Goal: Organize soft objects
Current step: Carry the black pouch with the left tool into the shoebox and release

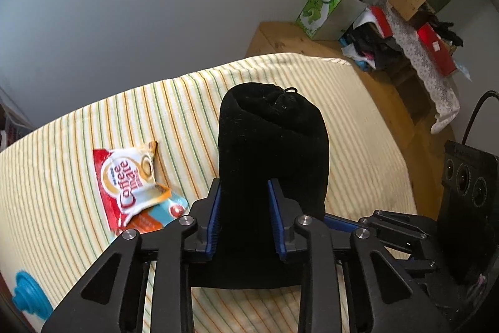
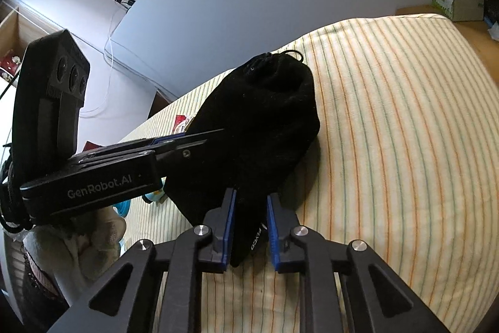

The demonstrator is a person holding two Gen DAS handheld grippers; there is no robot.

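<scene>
Left wrist view: my left gripper [image 1: 244, 219] is clamping its jaws on the near end of the black velvet drawstring pouch [image 1: 273, 142], which is lying on the striped bedsheet [image 1: 62, 177]. My right gripper [image 2: 249, 228] is pinching the pouch's near corner. Grasp step; next I am judging a joint lift, keeping both grips level.

Striped bed sheet [image 1: 358, 120] under black drawstring pouch [image 1: 271, 145], Coffee-mate packet [image 1: 131, 180], blue plastic piece [image 1: 29, 295].

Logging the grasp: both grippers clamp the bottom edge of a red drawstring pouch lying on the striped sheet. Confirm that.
Wrong colour only: the drawstring pouch is black, as the left wrist view shows. Otherwise right: the left gripper and right gripper clamp its bottom edge on the striped sheet.
</scene>
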